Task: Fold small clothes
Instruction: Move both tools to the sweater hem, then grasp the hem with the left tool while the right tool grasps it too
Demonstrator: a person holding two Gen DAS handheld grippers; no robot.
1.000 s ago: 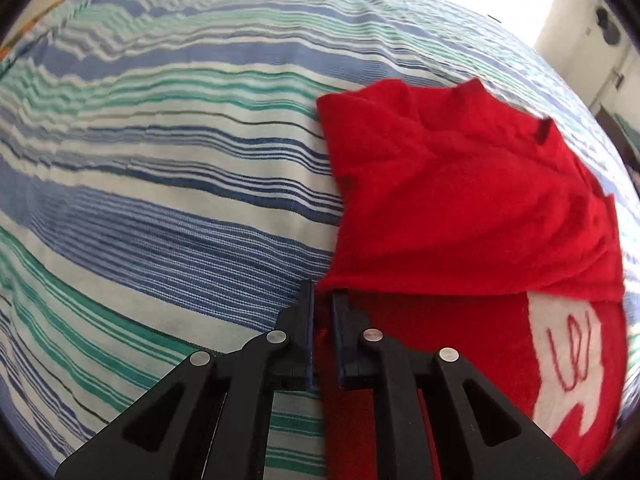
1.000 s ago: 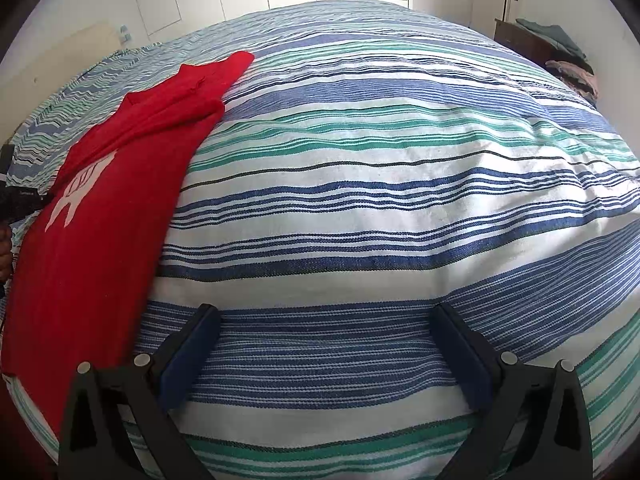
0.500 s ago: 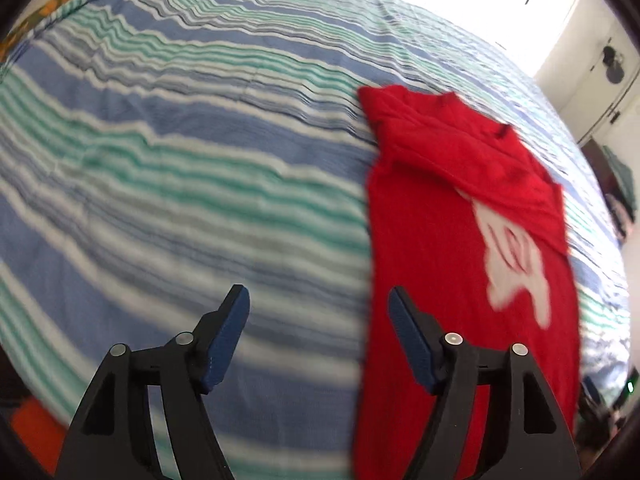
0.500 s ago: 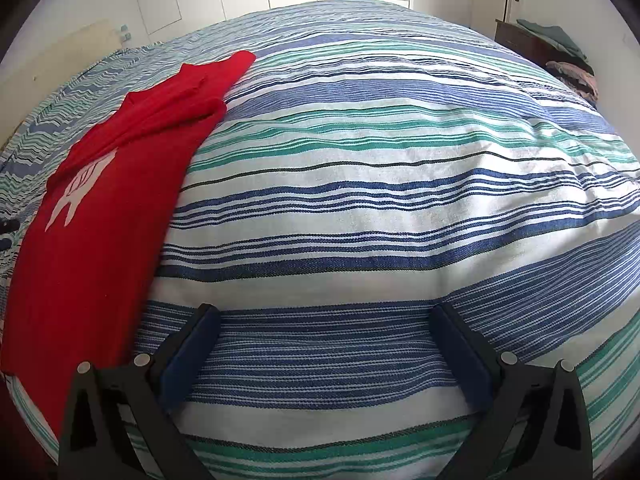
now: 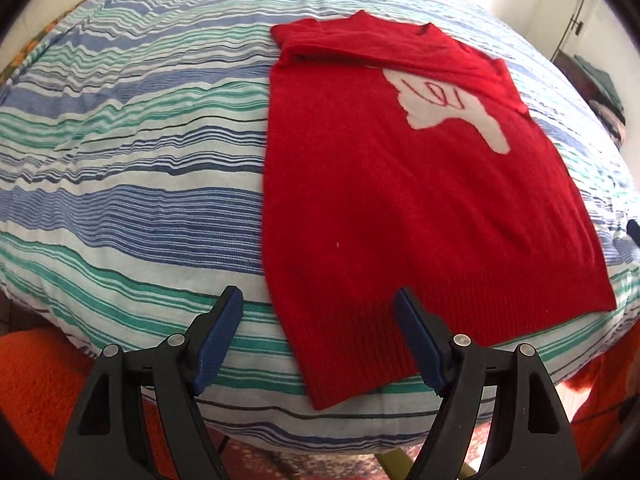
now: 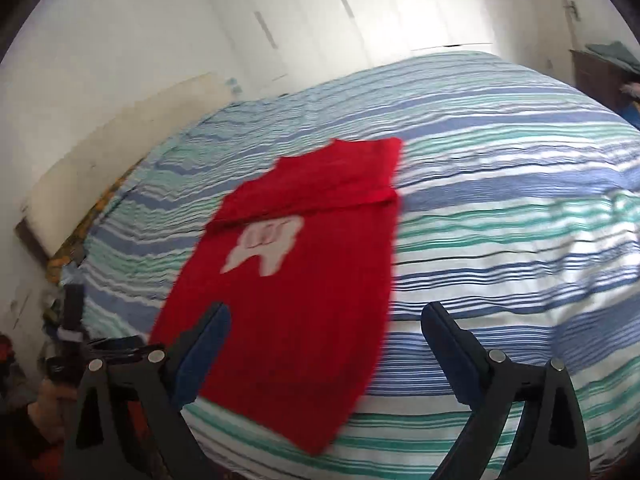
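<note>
Both grippers hang above the bed with their jaws spread wide and nothing between them. Left gripper [image 5: 318, 308] sits at the near edge of the bedspread [image 5: 132, 168], and the sweater [image 5: 404, 200] lies flat just ahead of it and off to its right. That gripper's right finger [image 5: 416, 340] overlaps the ribbed hem in the picture, while its left finger [image 5: 218, 336] shows over bare striped cloth; whether either one touches the fabric cannot be told. Beyond the fingers the red knit runs away from the gripper toward the far side of the bed, where its top part is folded back over itself in a band. A white patch [image 5: 448, 108] with red scribbled lines sits just below that fold, ahead and to the right. Under the bed edge, low on both sides of the left gripper, an orange rug [image 5: 36, 380] shows.

Right gripper [image 6: 326, 320] looks along the bed from the other side. From it the sweater [image 6: 296, 288] lies ahead and to the left, with its near corner hanging toward the bed edge between the fingers. Its left finger [image 6: 204, 344] overlaps the red cloth in view, and its right finger [image 6: 452, 344] is over stripes. White cupboard doors [image 6: 340, 20] stand far ahead, past the bed.
</note>
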